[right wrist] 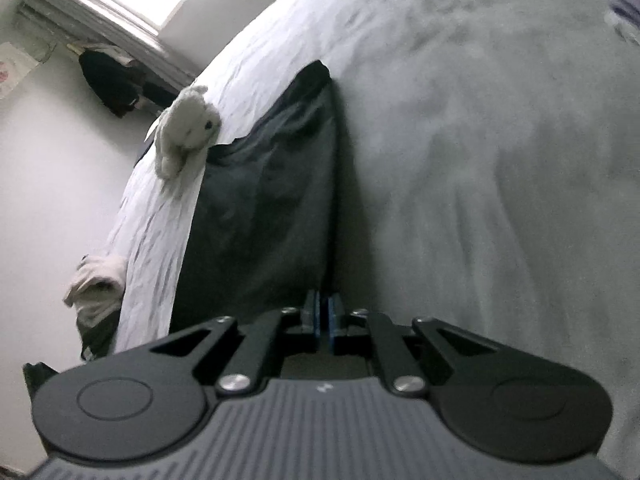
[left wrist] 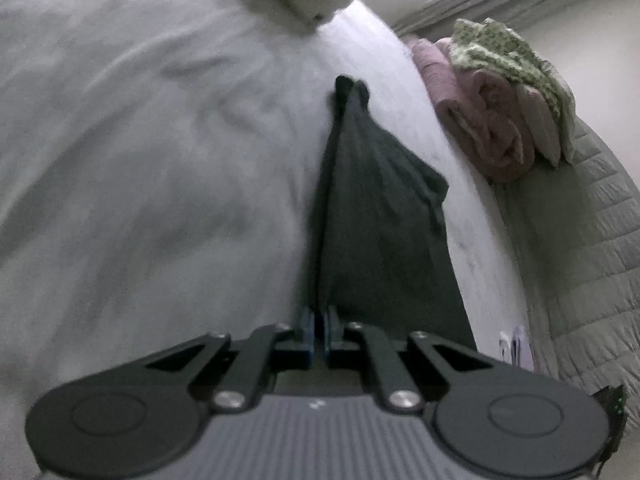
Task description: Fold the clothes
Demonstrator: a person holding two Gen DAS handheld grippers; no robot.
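Gripping one edge of the dark garment [left wrist: 380,208], the left gripper [left wrist: 320,322] is keeping its blue-padded fingers pressed together on the cloth, which is stretching away taut from the jaws above the pale bed sheet [left wrist: 140,160]. Over on the other side, the right gripper [right wrist: 325,312] is likewise clamping shut on a fold of that same dark garment [right wrist: 264,216], the fabric hanging in a broad panel to its left. A grey plush toy [right wrist: 186,128] is lying on the sheet [right wrist: 480,160] near the garment's far corner, and folded pink blankets [left wrist: 480,112] are sitting at the bed's edge.
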